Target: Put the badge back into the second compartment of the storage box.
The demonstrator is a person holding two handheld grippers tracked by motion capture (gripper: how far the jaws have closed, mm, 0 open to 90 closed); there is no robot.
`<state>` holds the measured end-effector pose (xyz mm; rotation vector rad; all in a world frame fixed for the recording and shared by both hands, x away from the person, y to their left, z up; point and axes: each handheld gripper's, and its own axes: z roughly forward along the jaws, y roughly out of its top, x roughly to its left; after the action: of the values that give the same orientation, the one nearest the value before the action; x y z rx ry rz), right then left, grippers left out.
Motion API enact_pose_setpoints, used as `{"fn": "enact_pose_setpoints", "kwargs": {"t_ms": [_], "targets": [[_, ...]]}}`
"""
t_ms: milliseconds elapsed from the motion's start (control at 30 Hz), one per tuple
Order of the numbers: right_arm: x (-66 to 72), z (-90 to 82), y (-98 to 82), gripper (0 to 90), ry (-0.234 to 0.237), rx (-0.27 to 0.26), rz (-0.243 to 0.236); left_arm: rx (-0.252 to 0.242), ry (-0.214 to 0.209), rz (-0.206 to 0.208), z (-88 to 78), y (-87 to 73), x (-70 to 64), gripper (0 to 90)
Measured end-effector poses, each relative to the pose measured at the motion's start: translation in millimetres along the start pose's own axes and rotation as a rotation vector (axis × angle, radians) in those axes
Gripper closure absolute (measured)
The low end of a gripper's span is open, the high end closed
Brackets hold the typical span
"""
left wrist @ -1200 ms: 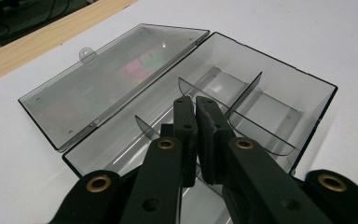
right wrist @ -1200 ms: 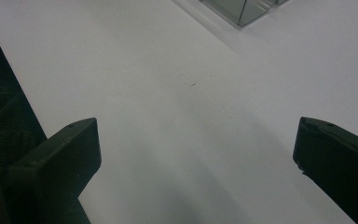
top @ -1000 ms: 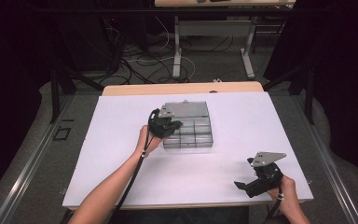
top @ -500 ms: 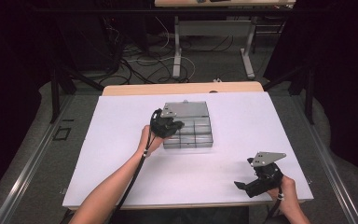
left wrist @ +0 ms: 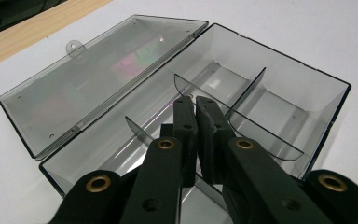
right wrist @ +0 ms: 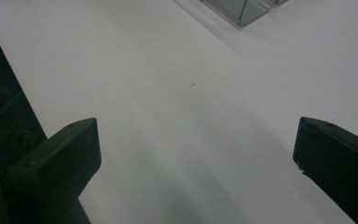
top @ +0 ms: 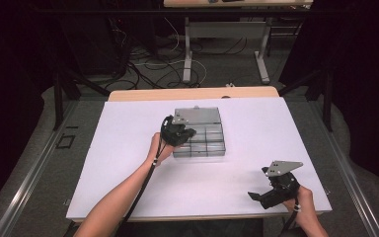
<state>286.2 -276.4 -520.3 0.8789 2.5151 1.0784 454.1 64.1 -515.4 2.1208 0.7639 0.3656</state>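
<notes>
Fingers [left wrist: 186,135] of the left gripper [left wrist: 196,105] pressed together, tips nearly meeting, nothing between them. They sit inside the clear plastic compartment box [left wrist: 279,100], tips low over a thin divider [left wrist: 242,126] in the middle of the tray. Cannot tell whether the tips touch the divider or the box floor.

Box: smoky transparent plastic with dark edges, several compartments, all looking empty. Lid [left wrist: 93,84] swung fully open and lying back flat on the table beyond the tray, hinge along the tray's far long edge, small hanging tab at the lid's outer rim.

High view: box [top: 205,136] lies a little beyond the middle of the white table [top: 128,148], lid side away from the person. Left gripper [top: 177,132] over the box's left part, left hand [top: 160,149] just behind it at the near left corner, forearm bare, cable trailing along it.

Right gripper [top: 256,196] well apart from the box, near the table's near right corner, held low over the surface, grey three-cornered plate on top, jaws pointing left. Right hand [top: 301,202] grips it from behind. Its own view: both fingers [right wrist: 60,158] spread wide, bare white tabletop between them, nothing held; a corner of the box [right wrist: 242,9] at the top edge.

Wooden strip [top: 192,94] runs along the table's far edge. Floor beyond: cables and desk legs.
</notes>
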Motion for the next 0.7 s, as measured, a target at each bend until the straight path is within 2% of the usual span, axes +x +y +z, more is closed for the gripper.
{"fn": "enact_pose_setpoints", "kwargs": {"t_ms": [200,233,567,700], "targets": [[0.0,0.1,-0.1,0.4,0.001,0.0,0.0,0.006,-0.002,-0.002,2.9,0.2,-1.0,87.7],[-0.1,0.1,-0.1,0.5,0.002,0.0,0.0,0.023,-0.011,0.001,2.3,0.7,-0.5,87.6],[-0.2,0.1,-0.2,0.5,0.004,-0.001,0.0,0.044,0.002,-0.012,8.7,-2.0,-1.2,86.7],[0.0,0.1,-0.1,0.5,0.004,-0.001,0.001,0.04,0.008,-0.02,7.8,-1.5,-0.7,81.5]]}}
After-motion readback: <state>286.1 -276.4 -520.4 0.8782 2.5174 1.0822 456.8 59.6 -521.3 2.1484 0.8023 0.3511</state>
